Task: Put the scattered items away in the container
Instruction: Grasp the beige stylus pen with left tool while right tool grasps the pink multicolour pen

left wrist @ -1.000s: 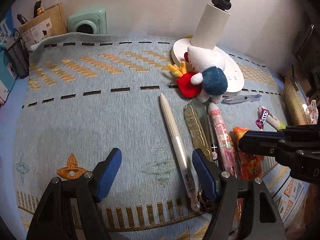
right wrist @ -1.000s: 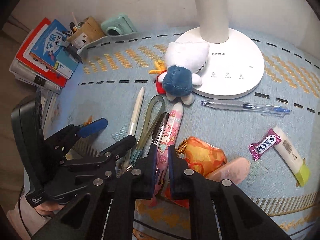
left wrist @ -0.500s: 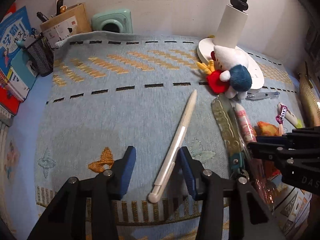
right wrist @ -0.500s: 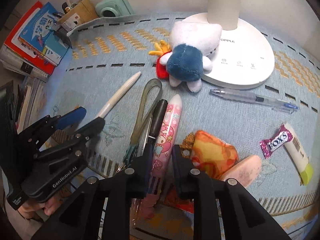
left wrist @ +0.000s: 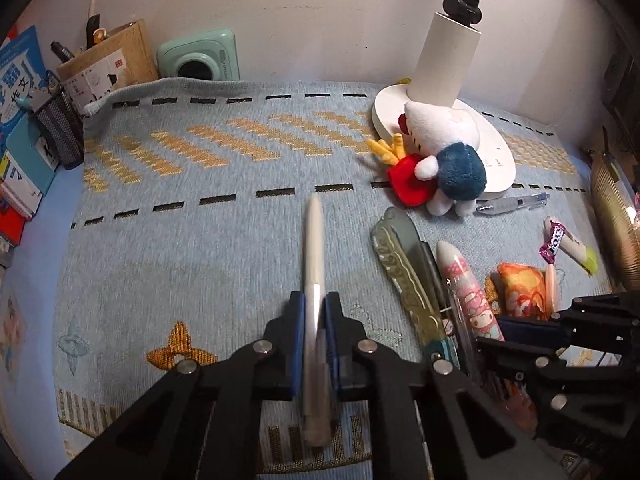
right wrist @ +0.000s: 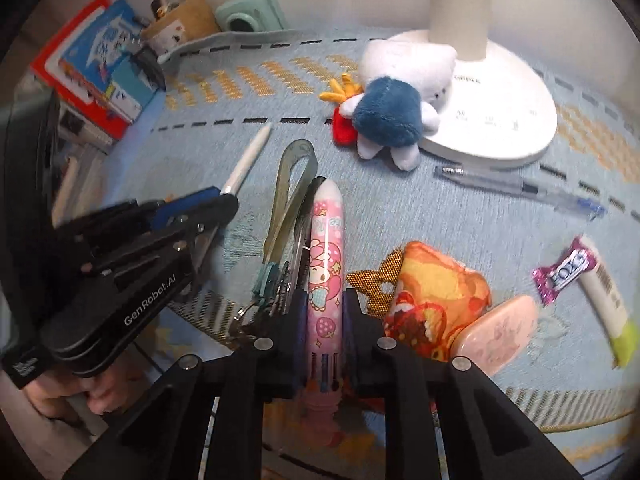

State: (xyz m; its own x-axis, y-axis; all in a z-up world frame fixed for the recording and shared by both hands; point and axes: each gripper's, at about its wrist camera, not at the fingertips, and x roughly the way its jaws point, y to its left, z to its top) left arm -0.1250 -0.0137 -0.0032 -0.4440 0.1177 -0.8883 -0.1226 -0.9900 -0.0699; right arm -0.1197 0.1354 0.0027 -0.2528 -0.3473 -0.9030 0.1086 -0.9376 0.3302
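Note:
My left gripper (left wrist: 314,312) is shut on a white pen (left wrist: 313,240) low over the blue woven cloth (left wrist: 180,248). The pen points away along the fingers. The right wrist view shows this gripper (right wrist: 218,197) at the left, the white pen (right wrist: 248,160) sticking out of it. My right gripper (right wrist: 325,304) is shut on a fat pink cartoon pen (right wrist: 326,232). That pen lies beside a black pen (right wrist: 310,196) and a green lanyard (right wrist: 290,196). From the left wrist, the right gripper (left wrist: 500,336) is at the right, at the pink pen (left wrist: 466,288).
An orange pouch (right wrist: 440,292), a pink eraser (right wrist: 496,332), a candy (right wrist: 560,272), a white tube (right wrist: 604,296) and a clear pen (right wrist: 520,188) lie to the right. A plush toy (left wrist: 440,160) leans on the lamp base (left wrist: 496,152). A mesh pen holder (left wrist: 60,132), cardboard box (left wrist: 108,64), mint device (left wrist: 198,58) and books (right wrist: 96,68) stand at the back left.
My left gripper has closed on the white pen, which now lies straight between its fingers. My right gripper has closed onto the pink pen and moved slightly forward.

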